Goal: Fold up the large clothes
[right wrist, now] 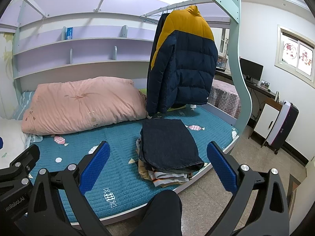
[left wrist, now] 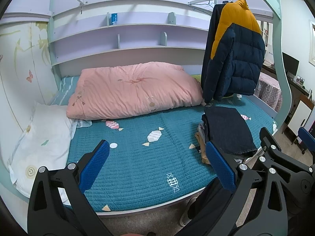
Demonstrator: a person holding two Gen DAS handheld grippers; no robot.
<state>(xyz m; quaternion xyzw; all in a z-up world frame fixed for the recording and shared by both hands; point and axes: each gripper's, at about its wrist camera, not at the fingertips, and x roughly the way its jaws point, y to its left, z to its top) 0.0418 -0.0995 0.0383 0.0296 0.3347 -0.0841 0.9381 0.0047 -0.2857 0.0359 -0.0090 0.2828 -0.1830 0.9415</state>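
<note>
The left gripper (left wrist: 157, 165) hangs over the front part of the bed with its blue-padded fingers spread wide and nothing between them; below it lies only the teal quilted bedspread (left wrist: 133, 157) with its candy pattern. The right gripper (right wrist: 158, 164) is likewise spread wide and holds nothing, its fingers framing the near end of a stack of folded clothes (right wrist: 167, 155) that sits on the bedspread (right wrist: 110, 137) near the bed's front right edge. In the left wrist view the same stack (left wrist: 226, 135) shows just past the left gripper's right finger, and the black frame of the right gripper (left wrist: 275, 157) stands close beside it at the right. The top piece of the stack is a dark denim garment folded flat, with striped and tan pieces showing under it at the near edge. Behind the stack a navy and mustard puffer jacket (right wrist: 185, 63) hangs from a rail under the upper bunk, its hem just above the mattress; in the left wrist view the jacket (left wrist: 236, 59) hangs at the right of the pink folded duvet (left wrist: 133, 90). That duvet (right wrist: 82, 102) lies along the back of the bed under lilac wall shelves (right wrist: 84, 49). A white pillow (left wrist: 41, 141) lies at the left end of the bed. A dark trouser leg (right wrist: 163, 212) of the person shows at the bottom of the right wrist view, in front of the bed's edge. Past the bed frame at the right stand a monitor (right wrist: 251, 68) on a desk and a dark suitcase (right wrist: 283, 125) on the floor.
</note>
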